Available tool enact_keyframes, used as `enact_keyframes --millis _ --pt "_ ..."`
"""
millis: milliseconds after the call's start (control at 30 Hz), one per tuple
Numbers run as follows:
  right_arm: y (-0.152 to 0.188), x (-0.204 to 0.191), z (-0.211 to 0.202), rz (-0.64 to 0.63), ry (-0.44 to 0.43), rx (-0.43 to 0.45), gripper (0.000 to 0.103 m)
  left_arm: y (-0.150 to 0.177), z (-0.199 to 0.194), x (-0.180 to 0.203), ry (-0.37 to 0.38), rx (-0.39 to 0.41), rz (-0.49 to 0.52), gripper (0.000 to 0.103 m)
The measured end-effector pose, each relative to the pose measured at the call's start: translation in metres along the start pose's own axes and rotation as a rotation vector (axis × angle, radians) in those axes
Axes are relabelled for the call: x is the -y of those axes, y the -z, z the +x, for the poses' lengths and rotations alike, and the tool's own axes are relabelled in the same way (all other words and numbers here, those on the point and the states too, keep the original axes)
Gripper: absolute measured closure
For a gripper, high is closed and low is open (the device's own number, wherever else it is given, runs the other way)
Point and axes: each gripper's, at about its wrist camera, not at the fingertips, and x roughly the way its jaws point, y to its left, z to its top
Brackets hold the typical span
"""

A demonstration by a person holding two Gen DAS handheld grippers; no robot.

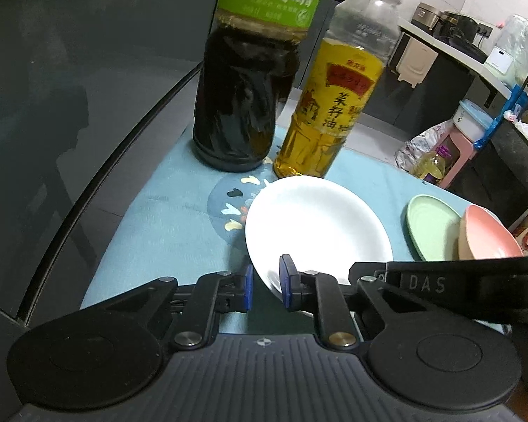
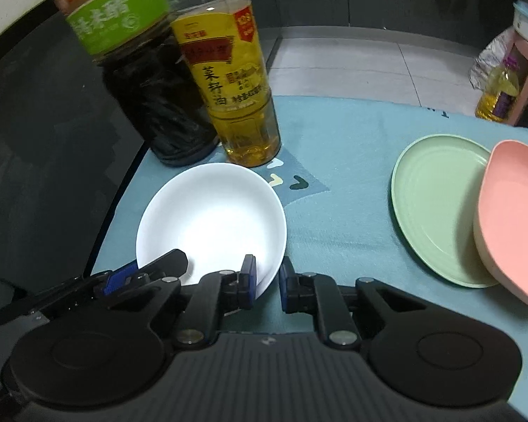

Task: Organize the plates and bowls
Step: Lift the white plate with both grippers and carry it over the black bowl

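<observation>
A white plate (image 1: pixel 316 218) (image 2: pixel 211 218) lies on the blue tablecloth in front of two bottles. My left gripper (image 1: pixel 265 274) is shut on its near-left rim, one blue pad inside the plate and one outside. My right gripper (image 2: pixel 266 274) is shut on the near-right rim in the same way. In the right wrist view the left gripper's fingers (image 2: pixel 165 263) show at the plate's near-left edge. Off to the right lies a green plate (image 1: pixel 429 225) (image 2: pixel 436 204), and a pink bowl (image 1: pixel 489 235) (image 2: pixel 514 218) leans tilted on its right side.
A dark vinegar bottle (image 1: pixel 243 98) (image 2: pixel 158 105) and a yellow oil bottle (image 1: pixel 334 105) (image 2: pixel 239 88) stand close behind the white plate. The tablecloth (image 2: pixel 334 183) ends at a dark curved edge on the left. Beyond the table, a pink stool (image 2: pixel 524 81) and an oil jug (image 2: pixel 500 91) stand on the floor.
</observation>
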Motion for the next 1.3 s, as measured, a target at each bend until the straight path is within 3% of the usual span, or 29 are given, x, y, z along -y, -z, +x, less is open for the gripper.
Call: enact_keyframes --millis 733,1300 --pt "0.058 0.001 -0.112 -0.023 0.011 0.178 0.091 0.035 -0.116 0.041 0.093 0.161 0.069 0.089" --pt "0.141 0.031 -0.184 0.056 0.018 0.284 0.090 0.103 -0.189 0.088 0.178 0.194 0.181 0.089"
